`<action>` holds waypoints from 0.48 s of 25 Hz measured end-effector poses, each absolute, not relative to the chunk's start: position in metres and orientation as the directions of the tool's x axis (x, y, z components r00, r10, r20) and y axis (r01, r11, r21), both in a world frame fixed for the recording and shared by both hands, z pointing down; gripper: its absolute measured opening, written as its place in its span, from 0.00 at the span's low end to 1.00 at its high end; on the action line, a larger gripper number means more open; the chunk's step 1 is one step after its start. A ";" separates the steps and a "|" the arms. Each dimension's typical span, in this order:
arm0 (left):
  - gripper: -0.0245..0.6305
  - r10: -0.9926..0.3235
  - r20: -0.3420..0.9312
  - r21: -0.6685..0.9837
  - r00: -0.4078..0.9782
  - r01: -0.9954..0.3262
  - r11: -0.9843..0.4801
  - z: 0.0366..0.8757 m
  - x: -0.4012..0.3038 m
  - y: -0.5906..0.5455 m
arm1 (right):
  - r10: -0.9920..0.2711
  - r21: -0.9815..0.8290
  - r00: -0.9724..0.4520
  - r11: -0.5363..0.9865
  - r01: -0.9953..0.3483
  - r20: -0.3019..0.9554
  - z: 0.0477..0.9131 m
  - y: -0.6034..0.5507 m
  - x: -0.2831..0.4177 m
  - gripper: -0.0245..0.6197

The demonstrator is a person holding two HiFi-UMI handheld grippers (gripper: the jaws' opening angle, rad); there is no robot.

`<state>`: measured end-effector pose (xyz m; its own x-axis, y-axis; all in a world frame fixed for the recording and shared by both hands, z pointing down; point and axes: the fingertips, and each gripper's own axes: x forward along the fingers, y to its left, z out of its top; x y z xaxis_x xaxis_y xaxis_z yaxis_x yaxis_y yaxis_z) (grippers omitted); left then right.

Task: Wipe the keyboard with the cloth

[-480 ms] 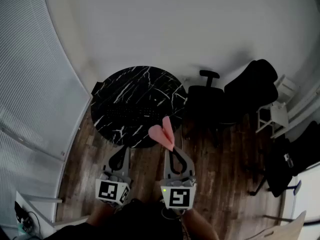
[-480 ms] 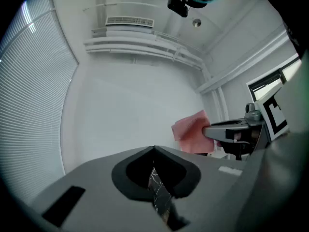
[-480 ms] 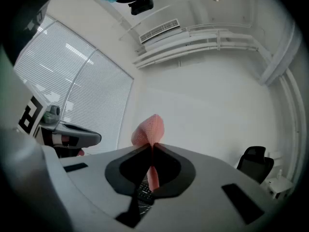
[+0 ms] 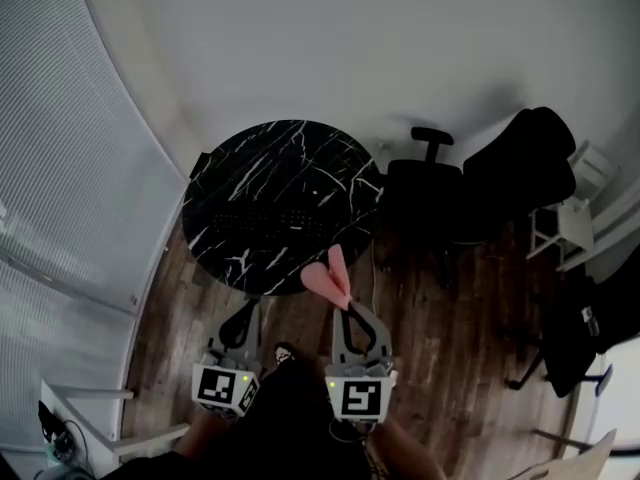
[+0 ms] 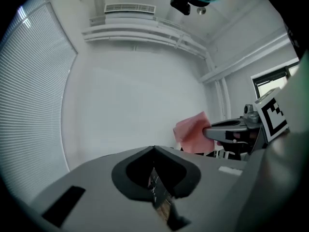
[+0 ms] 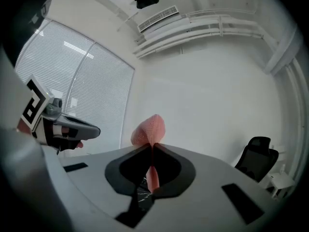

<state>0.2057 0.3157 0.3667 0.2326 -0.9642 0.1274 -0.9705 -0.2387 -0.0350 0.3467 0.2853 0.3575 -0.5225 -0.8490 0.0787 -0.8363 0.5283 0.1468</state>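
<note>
A round black marble table point(image 4: 250, 173) stands ahead of me, and a dark keyboard point(image 4: 262, 219) lies across its near half. My right gripper point(image 4: 344, 306) is shut on a pink cloth point(image 4: 329, 278), which sticks up from the jaw tips just short of the table's near edge. The right gripper view shows the cloth point(image 6: 149, 132) pinched between the closed jaws. My left gripper point(image 4: 244, 309) hangs beside it, shut with nothing held. In the left gripper view the cloth point(image 5: 191, 133) shows at the right.
A black office chair point(image 4: 425, 193) stands right of the table, with a larger dark chair point(image 4: 520, 173) behind it. White furniture point(image 4: 570, 223) sits at far right. Window blinds point(image 4: 60, 178) run along the left. The floor point(image 4: 440, 338) is dark wood.
The view has shifted a little; both grippers and the cloth sit slightly lower in the picture. The grip on the cloth is unchanged.
</note>
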 end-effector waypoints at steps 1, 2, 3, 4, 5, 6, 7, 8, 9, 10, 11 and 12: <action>0.04 -0.963 0.132 -0.031 0.236 -0.970 -0.242 0.370 0.203 0.309 | -0.850 0.149 -0.520 0.527 -0.837 0.086 0.361 0.279 0.345 0.05; 0.04 -0.961 0.136 -0.024 0.241 -0.969 -0.246 0.375 0.201 0.301 | -0.850 0.151 -0.517 0.526 -0.837 0.095 0.365 0.271 0.343 0.05; 0.04 -0.959 0.139 -0.016 0.246 -0.968 -0.250 0.379 0.199 0.292 | -0.851 0.154 -0.515 0.526 -0.837 0.106 0.369 0.264 0.342 0.05; 0.04 -0.957 0.143 -0.011 0.252 -0.966 -0.256 0.383 0.197 0.282 | -0.850 0.160 -0.514 0.527 -0.835 0.118 0.373 0.255 0.340 0.05; 0.04 -0.954 0.148 -0.007 0.260 -0.965 -0.264 0.387 0.196 0.271 | -0.849 0.169 -0.513 0.528 -0.832 0.128 0.376 0.247 0.337 0.05; 0.04 -0.951 0.152 -0.005 0.268 -0.962 -0.272 0.391 0.195 0.261 | -0.848 0.178 -0.512 0.530 -0.829 0.137 0.379 0.238 0.334 0.05; 0.04 -0.949 0.155 -0.002 0.275 -0.960 -0.279 0.393 0.193 0.250 | -0.846 0.188 -0.512 0.532 -0.825 0.148 0.381 0.228 0.331 0.05; 0.04 -0.947 0.157 0.002 0.281 -0.959 -0.284 0.395 0.190 0.239 | -0.844 0.197 -0.512 0.535 -0.821 0.157 0.382 0.218 0.326 0.05; 0.04 -0.945 0.158 0.008 0.287 -0.957 -0.289 0.396 0.185 0.227 | -0.844 0.204 -0.512 0.536 -0.819 0.161 0.382 0.208 0.321 0.05; 0.04 -0.943 0.160 0.013 0.292 -0.956 -0.293 0.397 0.180 0.216 | -0.844 0.205 -0.512 0.536 -0.819 0.161 0.382 0.197 0.314 0.05; 0.04 -0.941 0.161 0.018 0.297 -0.954 -0.298 0.398 0.174 0.205 | -0.843 0.206 -0.512 0.537 -0.818 0.162 0.382 0.187 0.307 0.05; 0.04 -0.939 0.160 0.023 0.303 -0.953 -0.303 0.399 0.167 0.194 | -0.843 0.206 -0.511 0.537 -0.818 0.168 0.383 0.177 0.299 0.05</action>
<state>0.1672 0.1937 0.3994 0.3028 -0.9395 0.1602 -0.9527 -0.3032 0.0228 0.2986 0.1769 0.3831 -0.5113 -0.8427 0.1684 -0.8177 0.5374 0.2064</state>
